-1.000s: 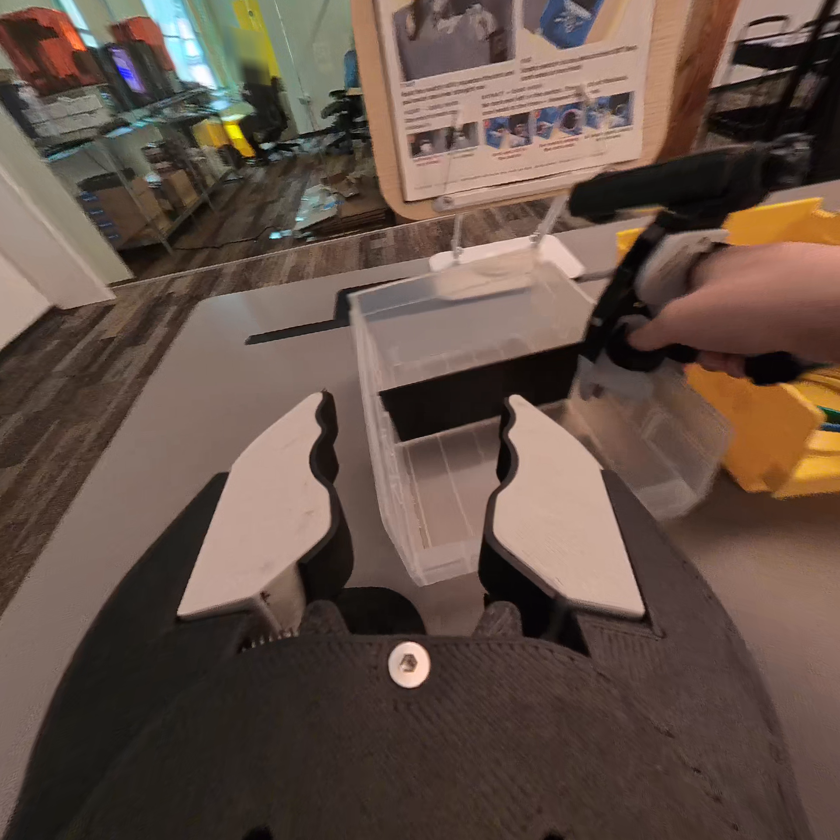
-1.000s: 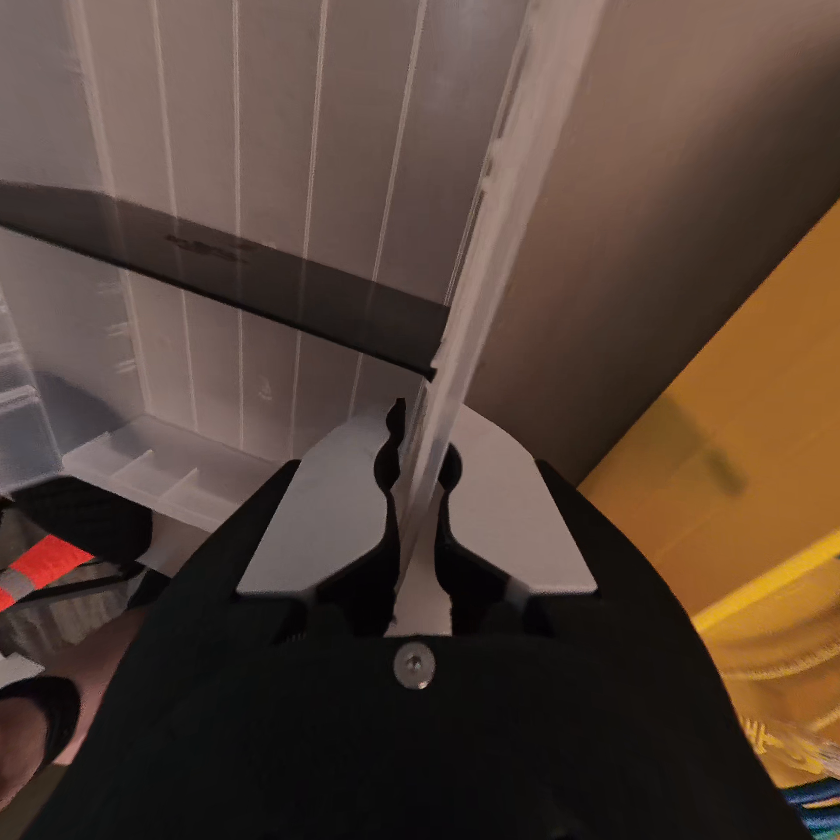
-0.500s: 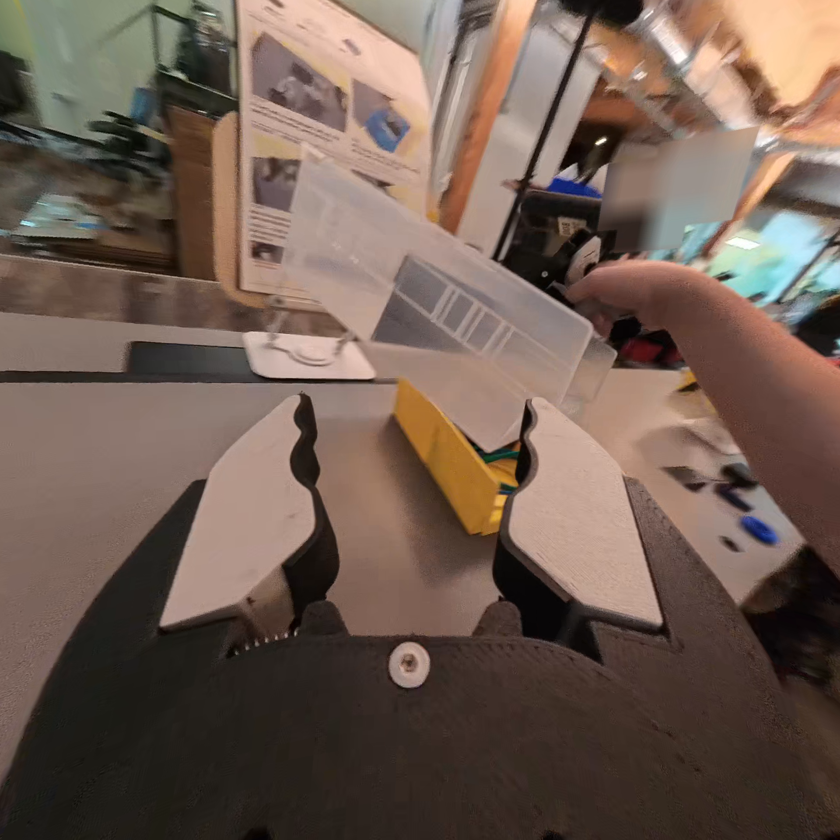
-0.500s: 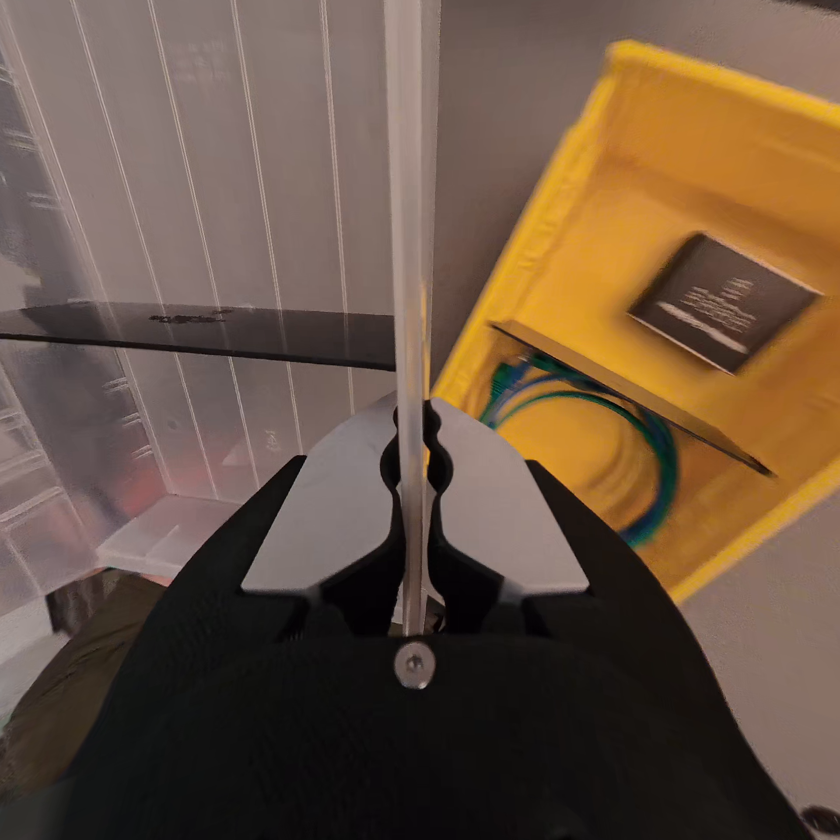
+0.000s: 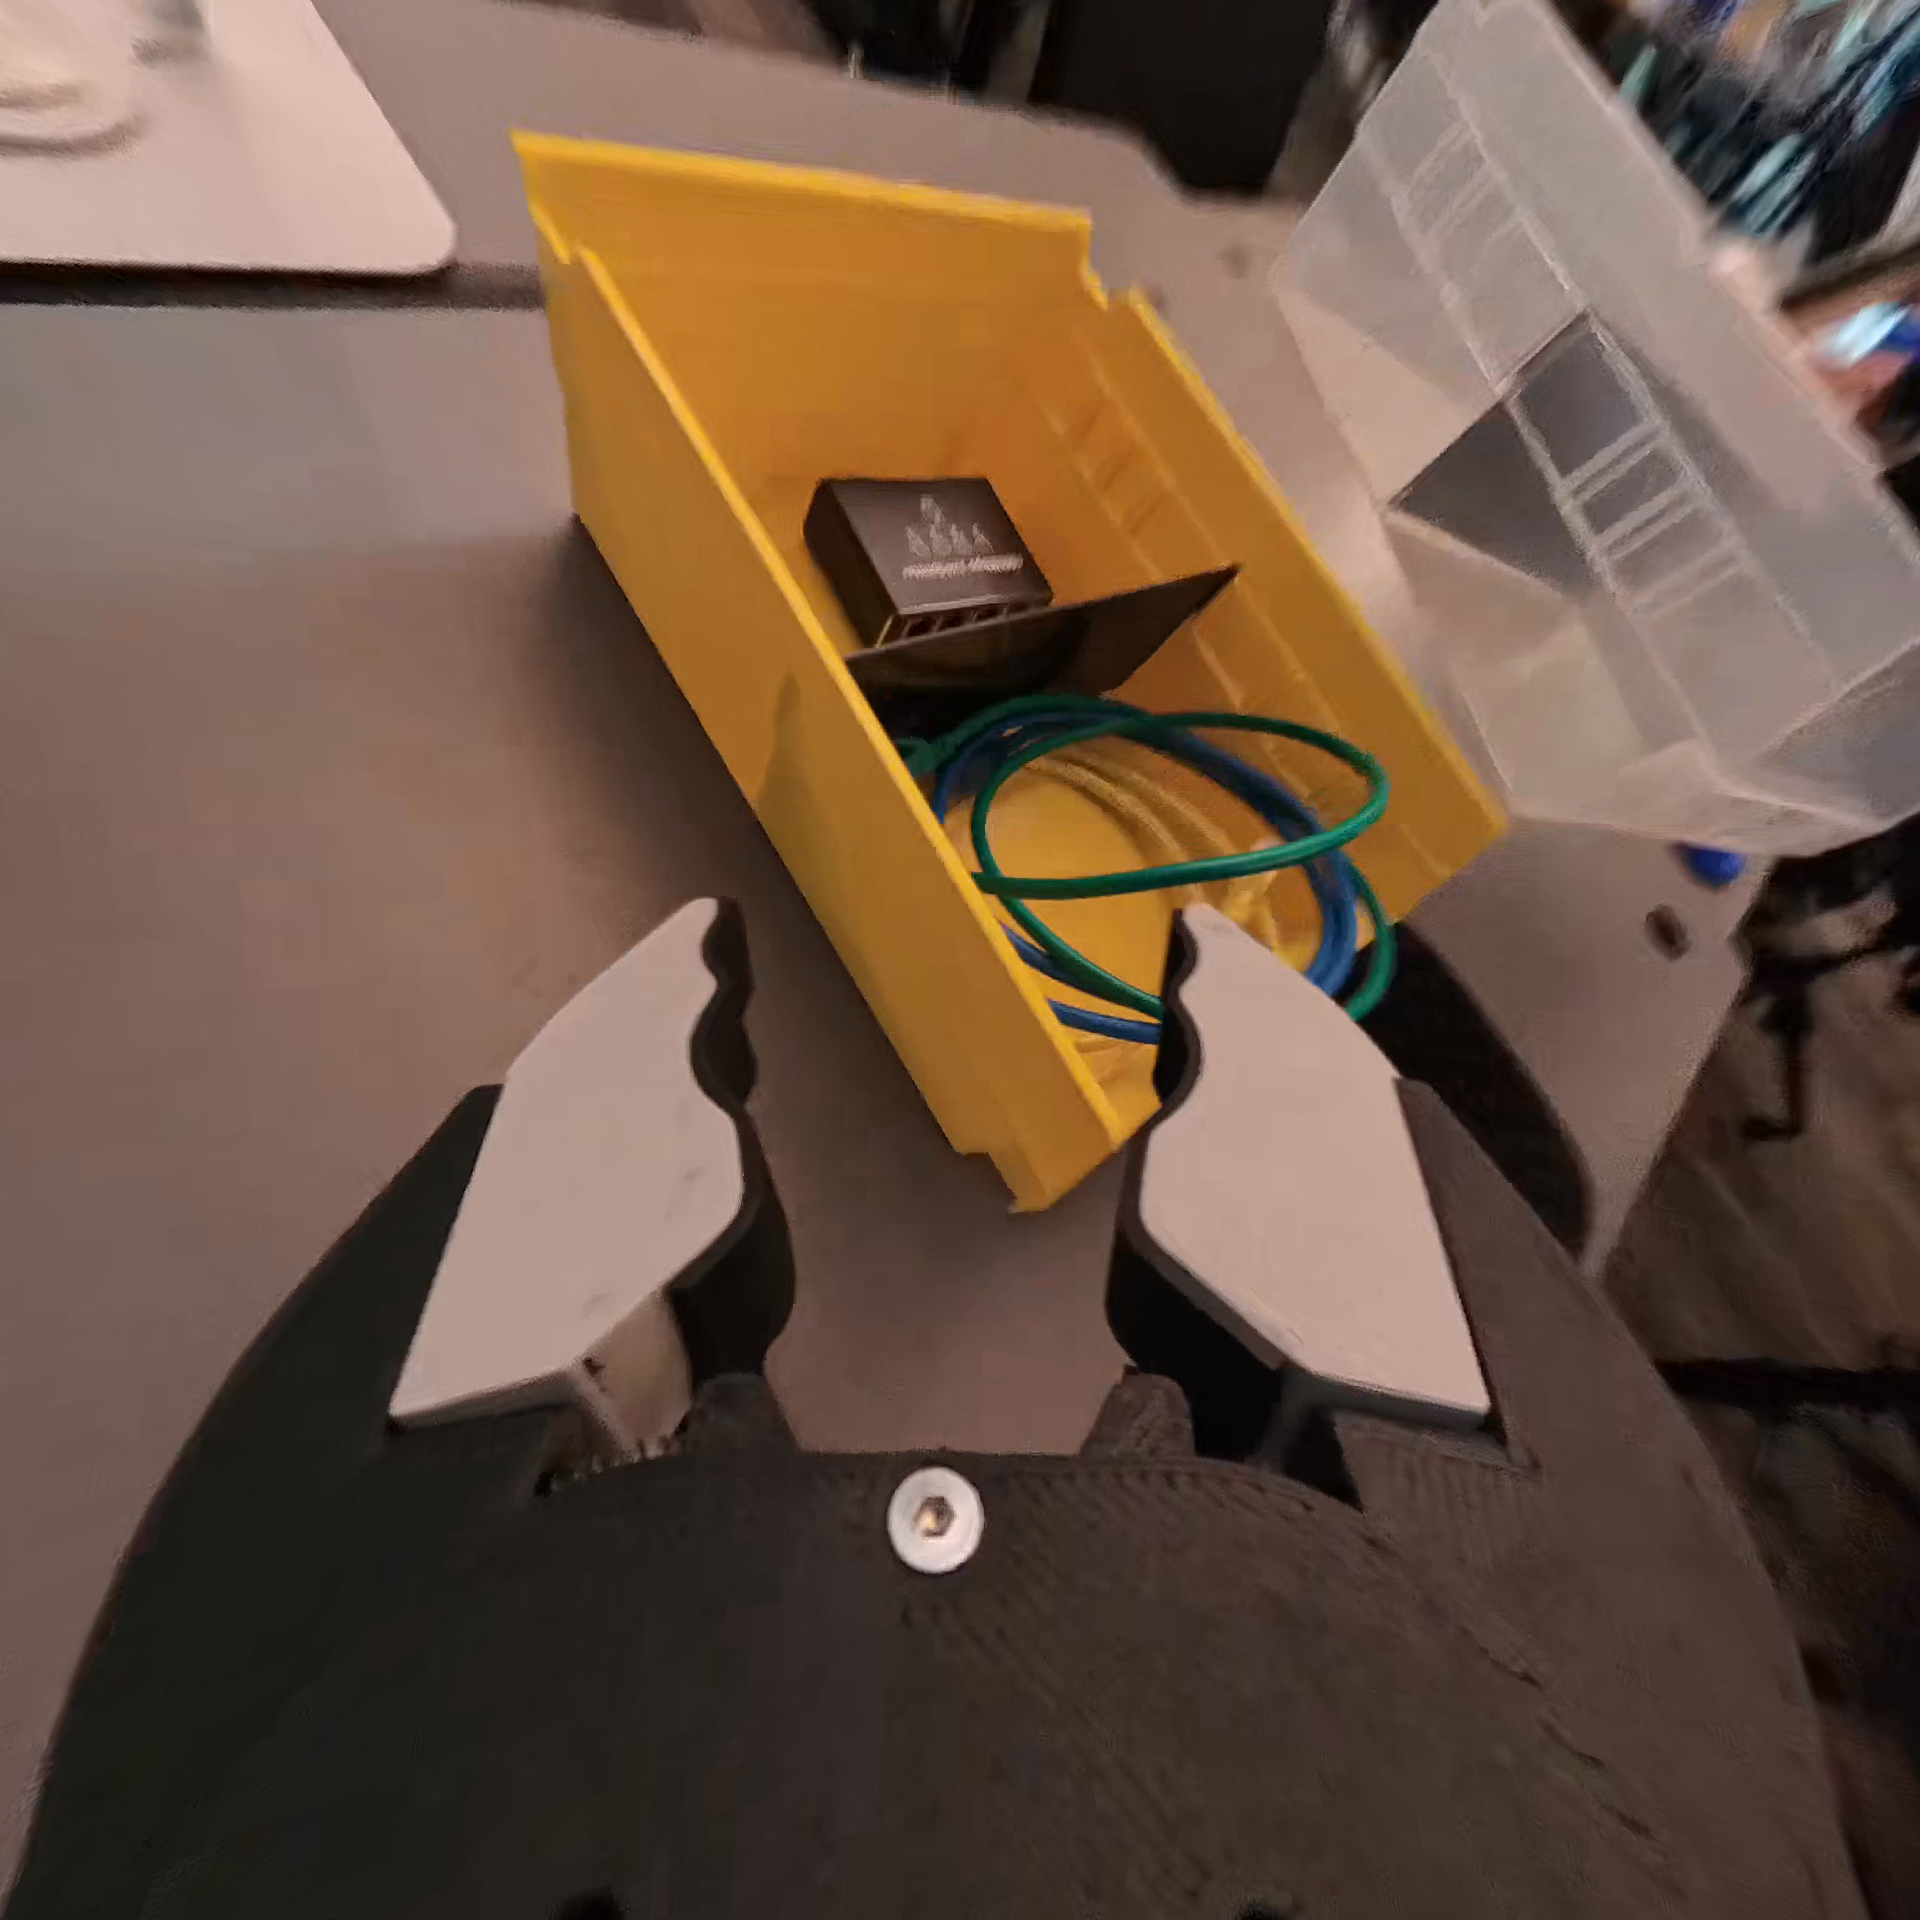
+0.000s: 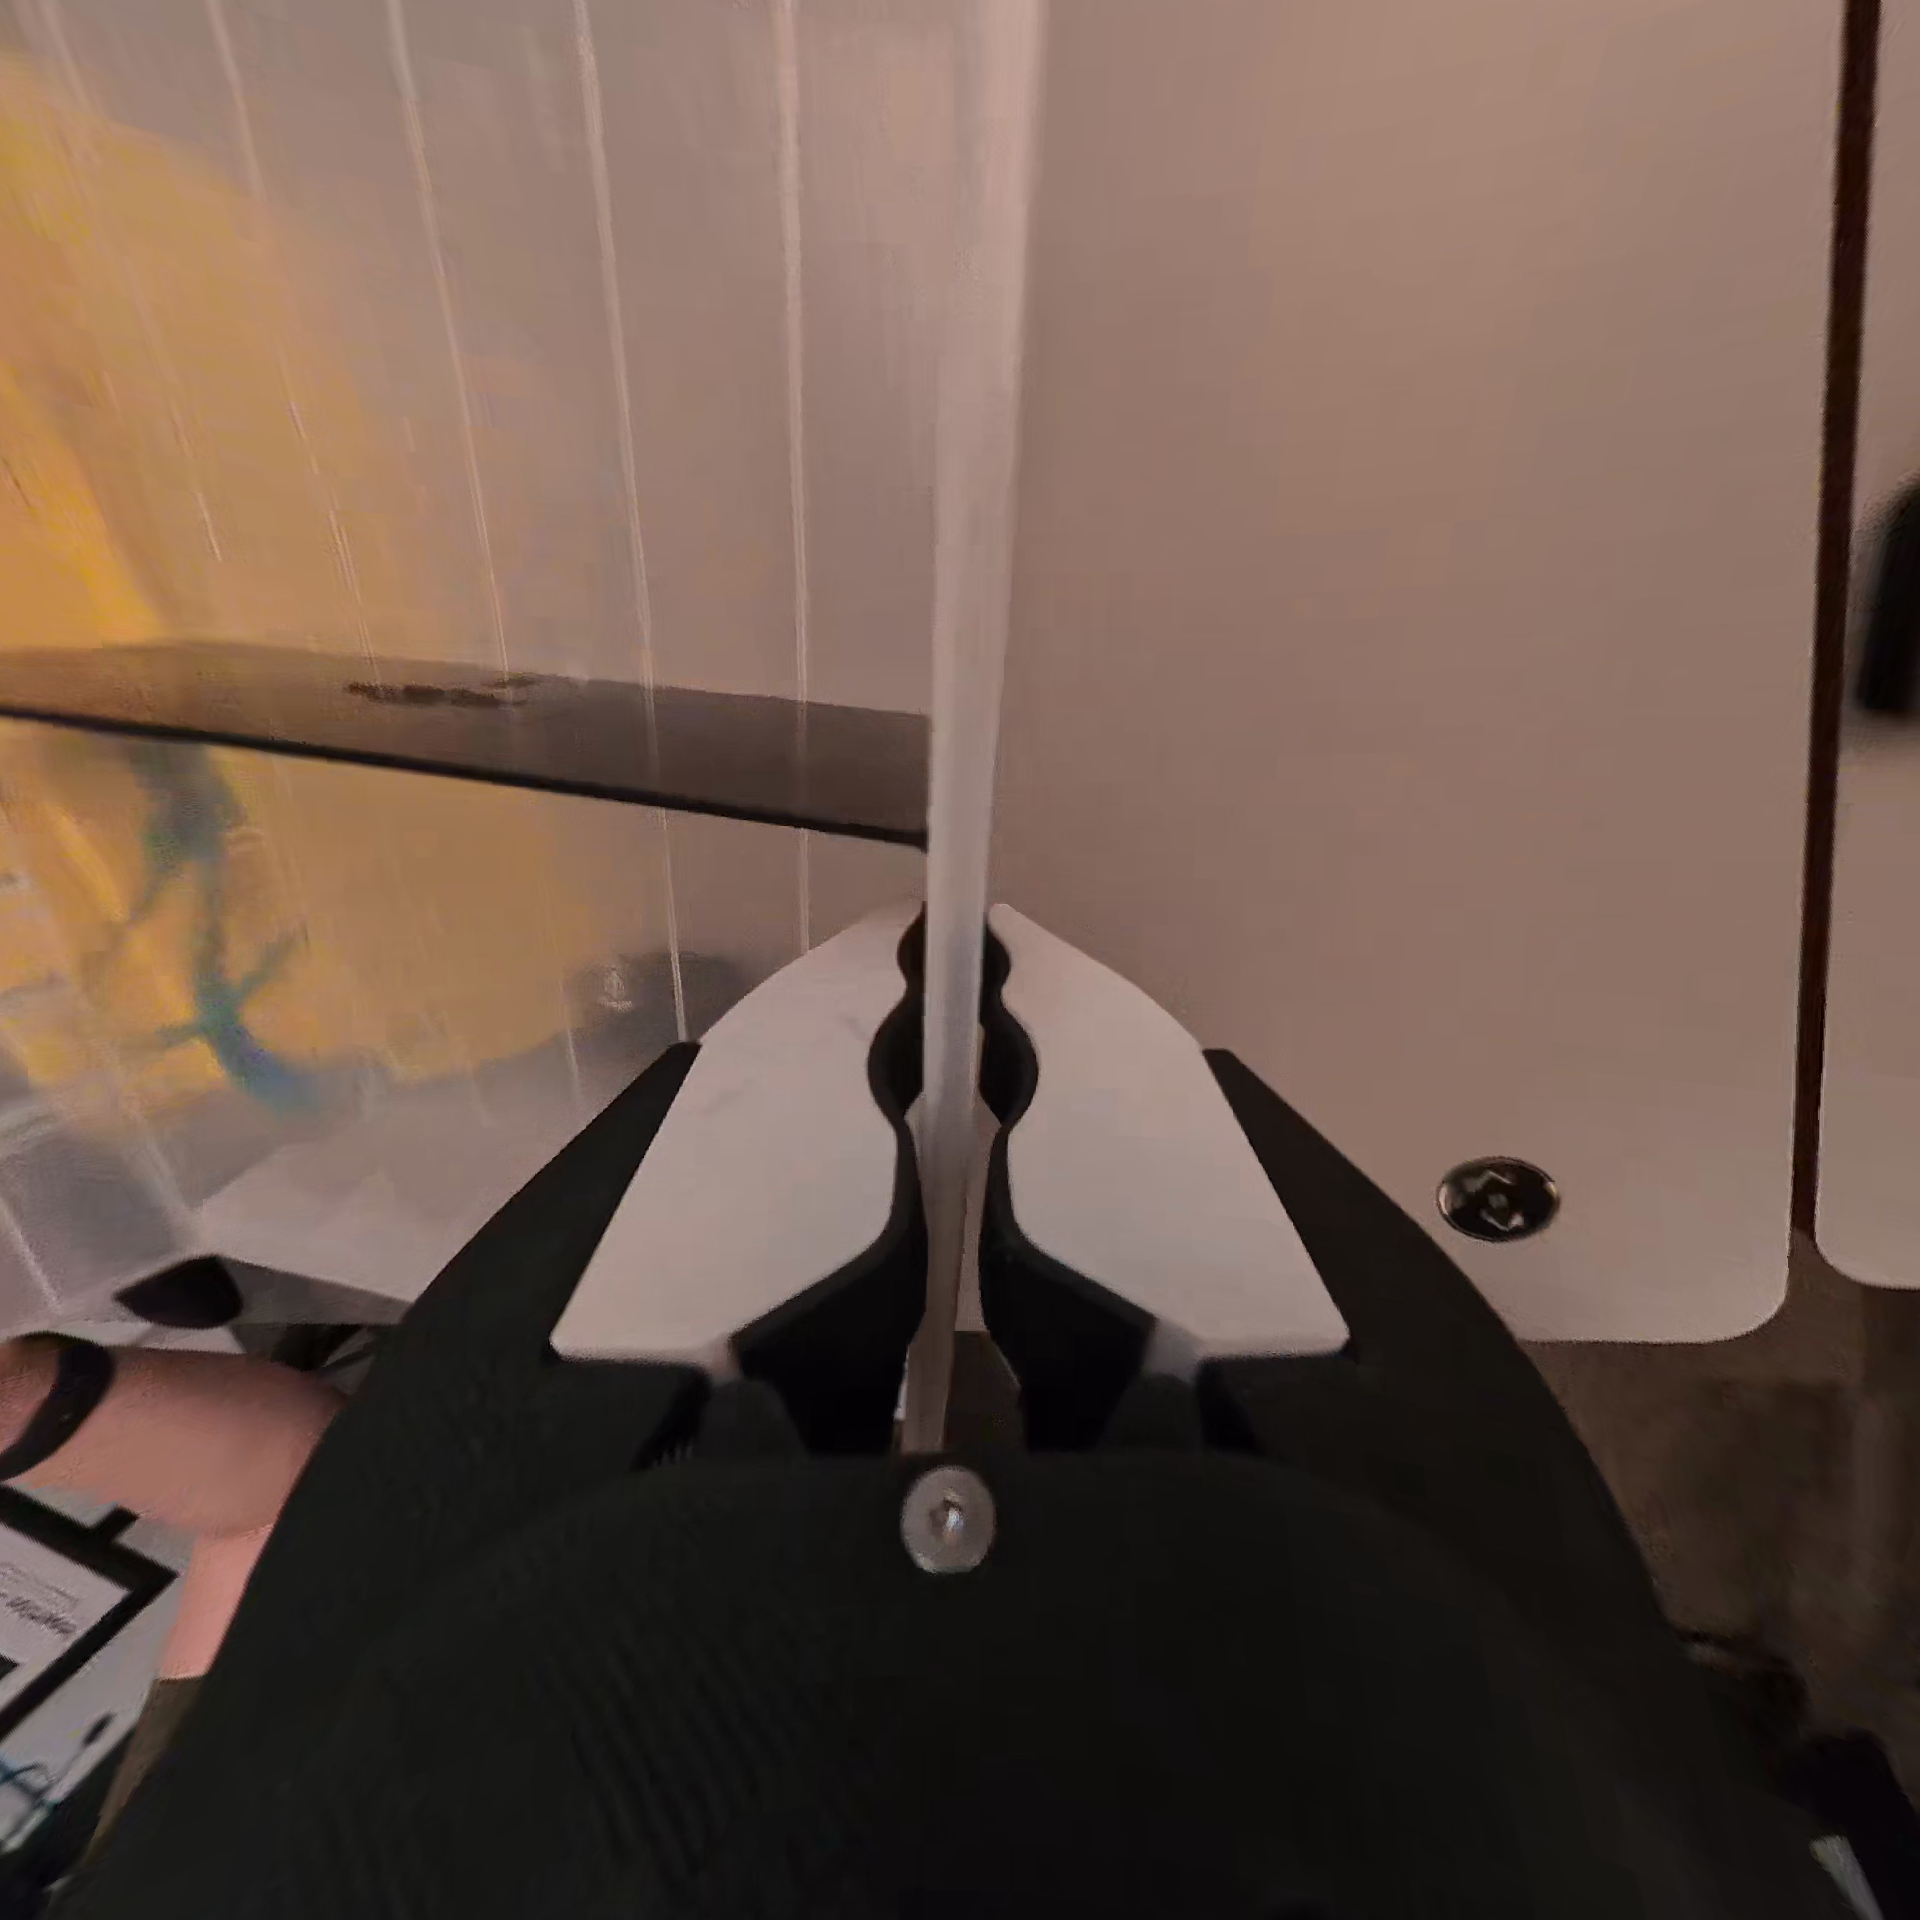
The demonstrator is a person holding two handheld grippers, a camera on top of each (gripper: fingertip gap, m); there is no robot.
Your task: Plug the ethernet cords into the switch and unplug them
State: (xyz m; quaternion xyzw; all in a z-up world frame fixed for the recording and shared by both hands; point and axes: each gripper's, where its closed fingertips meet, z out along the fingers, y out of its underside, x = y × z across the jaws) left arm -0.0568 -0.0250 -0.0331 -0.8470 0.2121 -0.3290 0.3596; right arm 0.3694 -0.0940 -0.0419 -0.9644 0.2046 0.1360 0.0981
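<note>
A yellow bin point(image 5: 717, 582) lies on the grey table. In its far compartment sits a small black switch point(image 5: 925, 556), behind a black divider point(image 5: 1049, 644). Coiled green point(image 5: 1174, 878) and blue point(image 5: 1330, 925) ethernet cords lie in the near compartment. My left gripper point(image 5: 951, 940) is open and empty, hovering just before the bin's near corner. My right gripper point(image 6: 956, 920) is shut on the wall of a clear plastic bin point(image 6: 966, 520), which holds a black divider point(image 6: 623, 748). The clear bin point(image 5: 1621, 499) hangs in the air right of the yellow bin in the left wrist view.
A white stand base point(image 5: 197, 145) lies on the table at the far left. The table's right edge point(image 5: 1662, 1122) runs close behind the yellow bin. White panels with a screw point(image 6: 1496, 1195) fill the right wrist view. A person's arm point(image 6: 197, 1455) shows at lower left there. One gripper's finger ends stand about 45 cm off the other's. It is some 35 cm from my left tips to the white stand base point(image 5: 197, 145).
The right gripper lifted the clear bin off the table and carried it right, past the yellow bin. The left gripper swung right and tilted down onto the yellow bin, staying open.
</note>
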